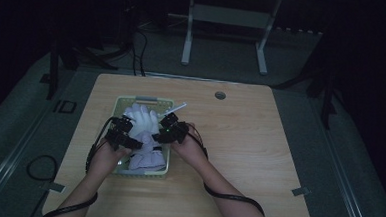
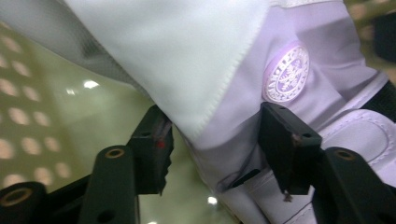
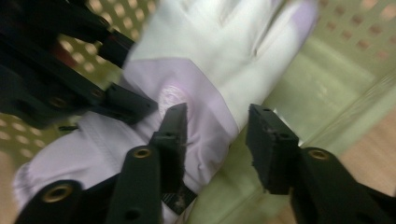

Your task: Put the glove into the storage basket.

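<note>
Both tools hang over the basket (image 1: pixel 122 103) on the desk (image 1: pixel 259 142). Left tool (image 2: pixel 212 140) is released, its jaws parted around a fold of the white glove (image 2: pixel 196 56) without pinching it. Right tool (image 3: pixel 215 135) is released too, straddling the glove's edge. That glove lies inside the basket.

The green basket (image 1: pixel 144 101) walls hem in both tongs over the white glove (image 1: pixel 143 120), which crowds its inside, while the desk (image 1: pixel 239 141) to the right lies open.
</note>
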The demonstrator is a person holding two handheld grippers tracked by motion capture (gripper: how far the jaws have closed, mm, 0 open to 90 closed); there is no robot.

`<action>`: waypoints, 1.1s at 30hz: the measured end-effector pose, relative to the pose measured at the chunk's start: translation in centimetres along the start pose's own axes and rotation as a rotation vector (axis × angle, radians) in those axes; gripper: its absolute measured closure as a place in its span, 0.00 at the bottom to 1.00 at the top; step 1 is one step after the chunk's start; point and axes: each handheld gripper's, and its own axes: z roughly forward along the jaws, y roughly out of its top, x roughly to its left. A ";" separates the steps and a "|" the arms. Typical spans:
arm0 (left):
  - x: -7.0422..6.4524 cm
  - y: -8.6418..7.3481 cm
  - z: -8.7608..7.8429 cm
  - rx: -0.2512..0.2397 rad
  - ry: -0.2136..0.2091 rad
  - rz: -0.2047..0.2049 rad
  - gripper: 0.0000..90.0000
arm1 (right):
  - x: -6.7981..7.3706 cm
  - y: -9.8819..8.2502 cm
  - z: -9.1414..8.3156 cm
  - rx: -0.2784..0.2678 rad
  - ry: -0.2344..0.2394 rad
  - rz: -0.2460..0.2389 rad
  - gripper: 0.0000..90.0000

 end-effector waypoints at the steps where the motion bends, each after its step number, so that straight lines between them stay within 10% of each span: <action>1: 0.0 0.0 -0.1 -0.012 0.005 -0.006 0.48 | -0.2 0.0 -0.5 -0.030 0.009 -0.002 0.57; 8: -0.1 -0.8 -1.9 -0.186 0.028 0.019 0.01 | -1.5 -0.7 -3.0 -0.153 0.064 -0.011 0.36; 18: -2.2 -2.0 -4.8 -0.397 -0.030 0.037 0.00 | -2.7 -2.4 -5.3 -0.193 0.122 -0.091 0.15; 33: -8.7 -1.2 -4.5 -0.445 -0.201 0.150 0.00 | -4.7 -4.9 -8.2 -0.207 0.079 -0.104 0.16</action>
